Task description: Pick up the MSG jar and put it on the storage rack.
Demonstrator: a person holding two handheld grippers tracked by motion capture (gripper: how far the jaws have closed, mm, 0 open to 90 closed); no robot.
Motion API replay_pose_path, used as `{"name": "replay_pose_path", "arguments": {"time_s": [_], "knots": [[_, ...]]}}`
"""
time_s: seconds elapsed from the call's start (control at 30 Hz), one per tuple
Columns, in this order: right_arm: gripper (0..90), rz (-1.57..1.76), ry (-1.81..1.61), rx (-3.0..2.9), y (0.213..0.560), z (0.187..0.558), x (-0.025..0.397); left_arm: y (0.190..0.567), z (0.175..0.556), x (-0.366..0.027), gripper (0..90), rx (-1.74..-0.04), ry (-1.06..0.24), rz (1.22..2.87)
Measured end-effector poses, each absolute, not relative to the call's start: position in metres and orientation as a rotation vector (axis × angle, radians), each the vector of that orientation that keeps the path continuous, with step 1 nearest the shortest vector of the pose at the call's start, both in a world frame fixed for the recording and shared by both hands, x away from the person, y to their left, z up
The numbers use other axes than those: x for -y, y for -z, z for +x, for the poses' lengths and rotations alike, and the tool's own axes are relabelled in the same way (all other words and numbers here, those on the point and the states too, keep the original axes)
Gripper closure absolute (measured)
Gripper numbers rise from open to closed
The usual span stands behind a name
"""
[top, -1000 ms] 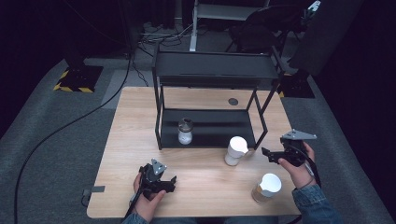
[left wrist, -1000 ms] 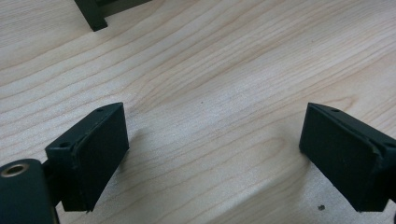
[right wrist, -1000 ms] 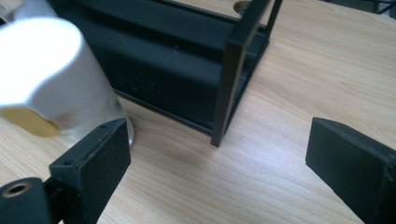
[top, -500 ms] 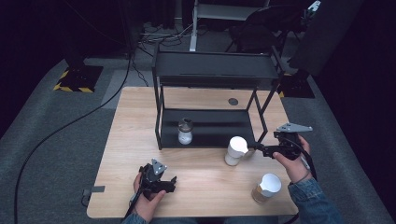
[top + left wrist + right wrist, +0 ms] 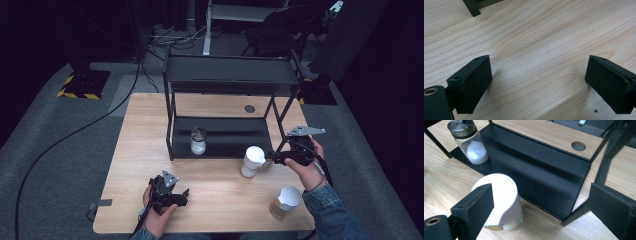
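Just beside right gripper (image 5: 270,158): white bottle (image 5: 252,161)

Rack post (image 5: 577,213) blocks right gripper (image 5: 274,158) beside white container (image 5: 501,202); bare table (image 5: 220,192) betw. grippers.

Shaker (image 5: 198,140) on shelf (image 5: 235,141), behind bottle (image 5: 253,161)

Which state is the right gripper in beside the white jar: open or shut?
Open: the right gripper has its jaws spread wide, the white jar by one jaw, ungripped.
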State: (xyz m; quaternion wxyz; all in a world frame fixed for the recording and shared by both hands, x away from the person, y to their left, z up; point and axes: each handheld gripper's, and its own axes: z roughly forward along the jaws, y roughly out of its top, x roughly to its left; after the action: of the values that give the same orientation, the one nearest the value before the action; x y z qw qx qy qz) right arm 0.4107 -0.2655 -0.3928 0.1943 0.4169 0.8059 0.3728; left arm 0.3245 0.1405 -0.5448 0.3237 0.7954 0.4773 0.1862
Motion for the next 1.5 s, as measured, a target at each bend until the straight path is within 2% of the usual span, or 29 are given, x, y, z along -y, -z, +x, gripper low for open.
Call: {"name": "replay_pose_path", "arguments": {"time_s": [0.6, 1.27, 1.5], "knots": [[6.6, 1.115, -1.059, -2.297, 0.384, 0.42, 0.234, 0.545, 0.324, -0.14, 7.0, -1.252, -0.488, 2.087], [5.4, 1.137, -1.048, -2.338, 0.396, 0.423, 0.211, 0.545, 0.324, -0.141, 6.9, -1.25, -0.487, 2.088], [7.6, 1.163, -1.0, -2.391, 0.408, 0.425, 0.206, 0.545, 0.325, -0.141, 6.9, -1.248, -0.487, 2.089]]}}
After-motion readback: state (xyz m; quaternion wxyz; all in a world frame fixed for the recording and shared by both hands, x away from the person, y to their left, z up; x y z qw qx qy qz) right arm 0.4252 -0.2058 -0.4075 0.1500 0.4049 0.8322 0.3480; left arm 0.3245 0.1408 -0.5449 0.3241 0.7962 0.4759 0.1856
